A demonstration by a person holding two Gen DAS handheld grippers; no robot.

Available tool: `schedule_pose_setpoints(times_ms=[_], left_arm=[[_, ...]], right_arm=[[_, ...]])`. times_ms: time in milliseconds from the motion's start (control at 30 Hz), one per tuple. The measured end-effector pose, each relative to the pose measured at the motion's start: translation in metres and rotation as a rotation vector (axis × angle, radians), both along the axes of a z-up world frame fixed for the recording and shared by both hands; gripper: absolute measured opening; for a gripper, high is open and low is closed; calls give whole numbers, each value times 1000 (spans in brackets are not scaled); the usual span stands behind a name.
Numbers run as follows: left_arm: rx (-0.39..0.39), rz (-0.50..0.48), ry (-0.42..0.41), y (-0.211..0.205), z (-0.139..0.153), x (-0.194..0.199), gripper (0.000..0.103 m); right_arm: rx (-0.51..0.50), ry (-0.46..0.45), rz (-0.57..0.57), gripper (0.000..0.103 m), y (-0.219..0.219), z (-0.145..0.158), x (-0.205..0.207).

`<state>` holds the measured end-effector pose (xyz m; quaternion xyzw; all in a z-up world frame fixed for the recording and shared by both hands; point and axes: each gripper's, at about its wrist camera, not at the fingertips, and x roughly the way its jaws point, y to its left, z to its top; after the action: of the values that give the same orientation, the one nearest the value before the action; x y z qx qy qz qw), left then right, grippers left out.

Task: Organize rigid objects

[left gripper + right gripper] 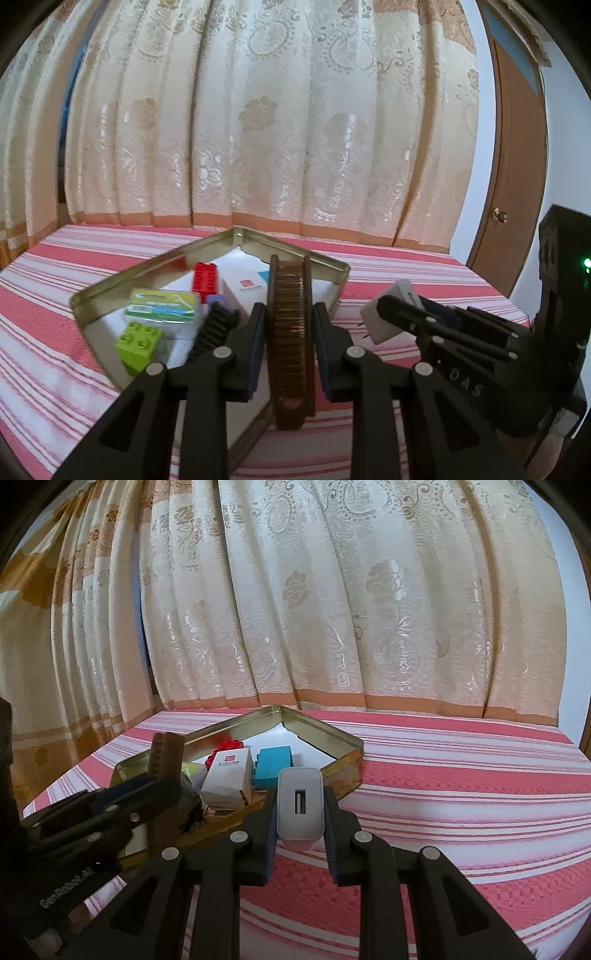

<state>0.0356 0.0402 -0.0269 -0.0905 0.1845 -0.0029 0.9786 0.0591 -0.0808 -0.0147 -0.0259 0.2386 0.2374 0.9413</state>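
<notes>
Landmark: gold tin (334, 275) on the striped bed (55, 314).
L claw (289, 325) clamped on brown ridged disc (290, 332), held on edge over tin's near side.
R claw (300, 805) gripping white charger (299, 805), just beside tin's right wall, above bedspread.
Inside tin: red brick (204, 276), green brick (138, 341), white box (228, 782), blue block (273, 770), green-white pack (162, 308).
Curtain (258, 110) behind tin.

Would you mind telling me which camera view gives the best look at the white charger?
The right wrist view: the white charger sits centred between the right gripper fingers, its slot facing the lens. The left wrist view shows it only off to the side, partly hidden by that gripper, with its prongs visible.
</notes>
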Motion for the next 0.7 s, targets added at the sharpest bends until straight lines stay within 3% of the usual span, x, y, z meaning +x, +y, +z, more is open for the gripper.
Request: schedule_pose_setpoints(times_ms=[300,700], left_arm=[[22,-5,-18,14,3,-5,24],[20,45,95,58,-1,36,24]], right_arm=[[-7,-6,30,24,17,-1,5],[8,19,133,24,63,13,31]])
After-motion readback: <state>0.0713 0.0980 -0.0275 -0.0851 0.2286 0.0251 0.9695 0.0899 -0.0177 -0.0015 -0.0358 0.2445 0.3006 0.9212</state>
